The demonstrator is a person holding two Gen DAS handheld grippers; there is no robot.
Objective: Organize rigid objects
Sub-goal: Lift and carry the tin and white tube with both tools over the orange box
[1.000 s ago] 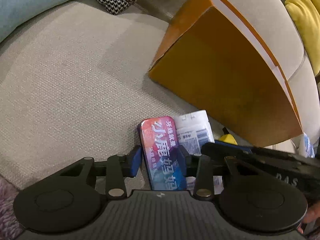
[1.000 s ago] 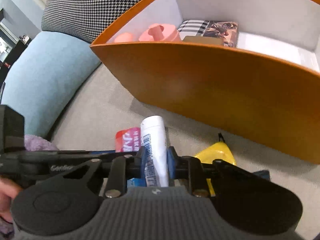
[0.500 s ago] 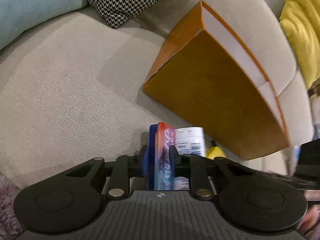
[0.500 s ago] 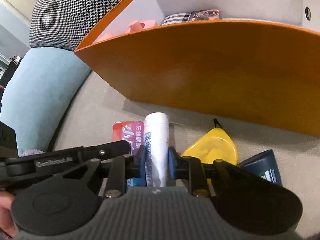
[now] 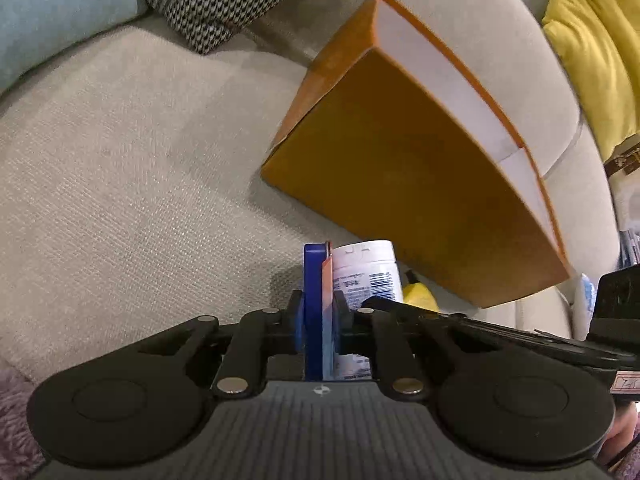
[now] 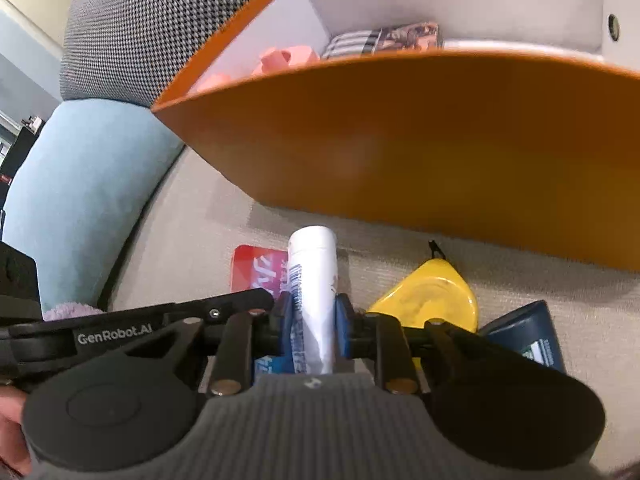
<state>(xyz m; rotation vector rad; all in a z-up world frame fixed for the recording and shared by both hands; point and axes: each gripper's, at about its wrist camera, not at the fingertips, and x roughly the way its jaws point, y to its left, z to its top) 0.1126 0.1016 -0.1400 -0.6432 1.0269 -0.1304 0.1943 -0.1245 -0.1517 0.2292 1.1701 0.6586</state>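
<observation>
My left gripper (image 5: 319, 312) is shut on a flat blue and red tin (image 5: 317, 300), held on edge above the sofa seat. My right gripper (image 6: 313, 312) is shut on a white tube (image 6: 314, 276) with blue print; the tube also shows in the left wrist view (image 5: 366, 276). The tin's red face shows in the right wrist view (image 6: 258, 266) left of the tube. An orange box (image 6: 400, 148) with white inside stands just beyond both grippers and also shows in the left wrist view (image 5: 400, 184). It holds pink pieces (image 6: 280, 60) and a printed packet (image 6: 400, 38).
A yellow object (image 6: 432, 296) and a dark blue container (image 6: 528, 336) lie on the beige sofa seat (image 5: 140, 184) right of the tube. A houndstooth cushion (image 6: 152, 28), a light blue cushion (image 6: 80, 196) and a yellow cushion (image 5: 596, 52) border the seat.
My left gripper closed on the tin and turned it from lying flat to standing on edge. Both grippers lifted their objects slightly, close to the orange box.
</observation>
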